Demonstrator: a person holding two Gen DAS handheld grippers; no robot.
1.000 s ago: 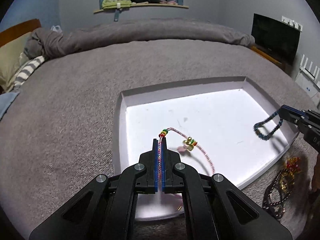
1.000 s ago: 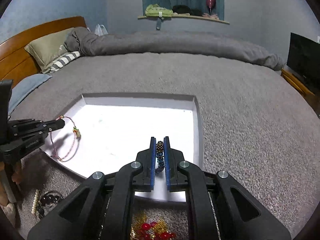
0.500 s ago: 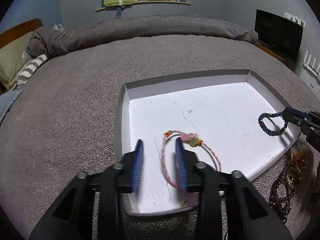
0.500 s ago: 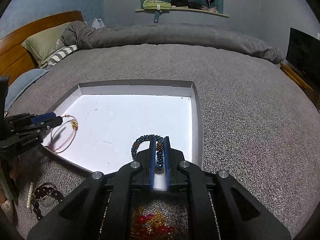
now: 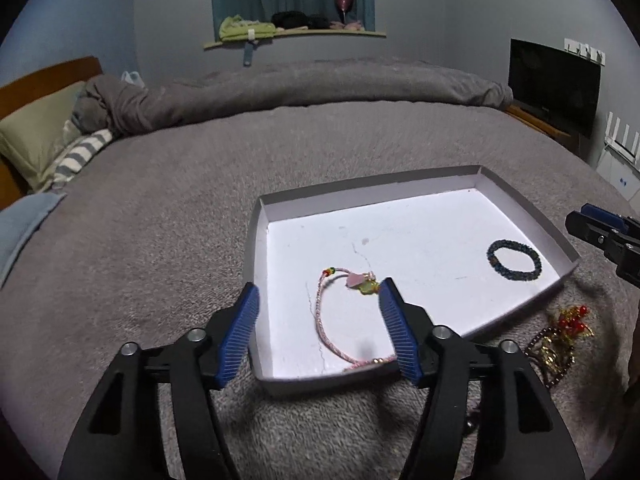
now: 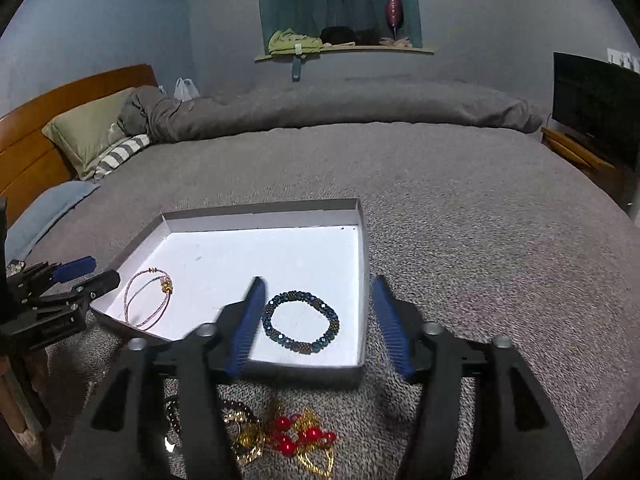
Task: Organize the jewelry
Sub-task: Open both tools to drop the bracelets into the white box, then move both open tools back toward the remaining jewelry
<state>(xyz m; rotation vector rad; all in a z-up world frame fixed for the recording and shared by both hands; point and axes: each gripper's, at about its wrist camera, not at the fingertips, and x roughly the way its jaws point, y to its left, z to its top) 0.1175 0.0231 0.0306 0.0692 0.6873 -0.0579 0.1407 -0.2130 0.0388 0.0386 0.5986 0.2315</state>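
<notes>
A shallow white tray (image 5: 256, 264) (image 6: 362, 248) lies on the grey bedspread. A pink cord bracelet (image 5: 320, 320) (image 6: 132, 300) with small charms lies in its near-left part. A blue beaded bracelet (image 5: 514, 260) (image 6: 301, 322) lies in its right part. My left gripper (image 5: 318, 330) is open and empty, above the tray's near edge over the pink bracelet. My right gripper (image 6: 320, 324) is open and empty, above the blue bracelet. A pile of gold and red jewelry (image 5: 560, 334) (image 6: 280, 436) lies on the bedspread outside the tray, below my right gripper.
Dark beaded pieces (image 6: 236, 406) lie in the same pile. Pillows (image 5: 36, 136) and a rolled grey duvet (image 5: 320, 88) sit at the far side of the bed. A TV (image 5: 554, 84) stands at the right.
Both grippers opened and drew back. The pink bracelet dropped from the left gripper into the tray; the blue bracelet dropped from the right gripper into the tray.
</notes>
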